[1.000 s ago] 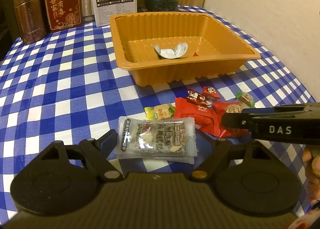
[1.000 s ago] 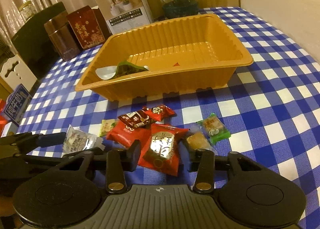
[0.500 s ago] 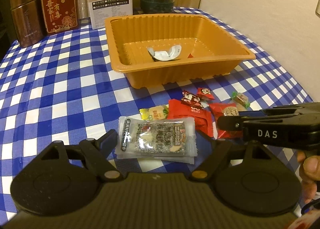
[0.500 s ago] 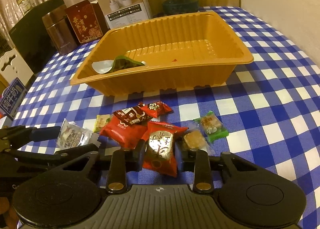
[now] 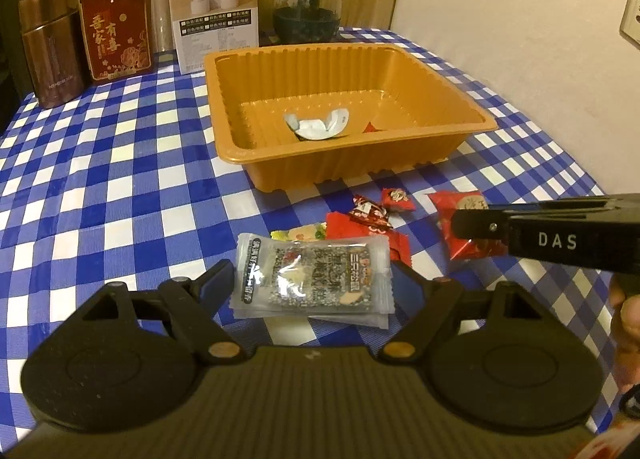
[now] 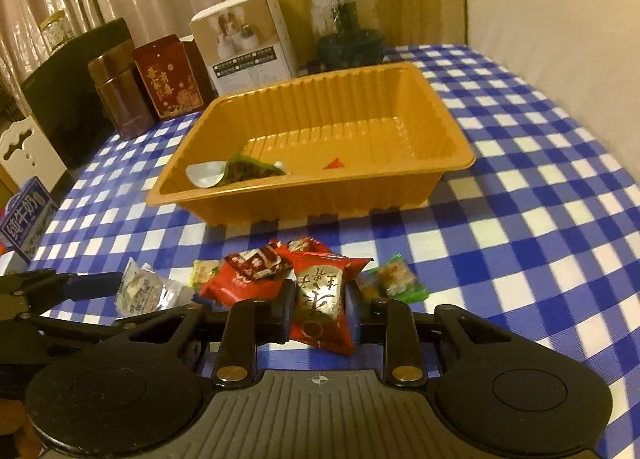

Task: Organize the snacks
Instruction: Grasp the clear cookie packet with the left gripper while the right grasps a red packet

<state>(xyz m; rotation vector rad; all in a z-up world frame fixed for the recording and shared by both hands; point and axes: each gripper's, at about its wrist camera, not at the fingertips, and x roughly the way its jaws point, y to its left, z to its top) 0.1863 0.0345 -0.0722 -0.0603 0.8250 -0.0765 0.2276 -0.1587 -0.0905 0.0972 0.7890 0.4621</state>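
Since the earlier frame, the right hand-held gripper (image 6: 319, 305) is closing onto the red-and-gold snack packet (image 6: 322, 299) on the table (image 6: 540, 219); the left hand-held gripper (image 5: 312, 279) is straddling, unclenched, the clear seaweed packet (image 5: 312, 279) near the orange tray (image 5: 360, 163).

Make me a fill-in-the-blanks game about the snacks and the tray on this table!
1. The tray is coloured ____.
2. The tablecloth has white and ____ checks.
3. The right gripper is closing on a snack whose wrapper is ____ with gold.
4. The clear packet lies between the fingers of the ____ gripper.

Missing words: orange; blue; red; left
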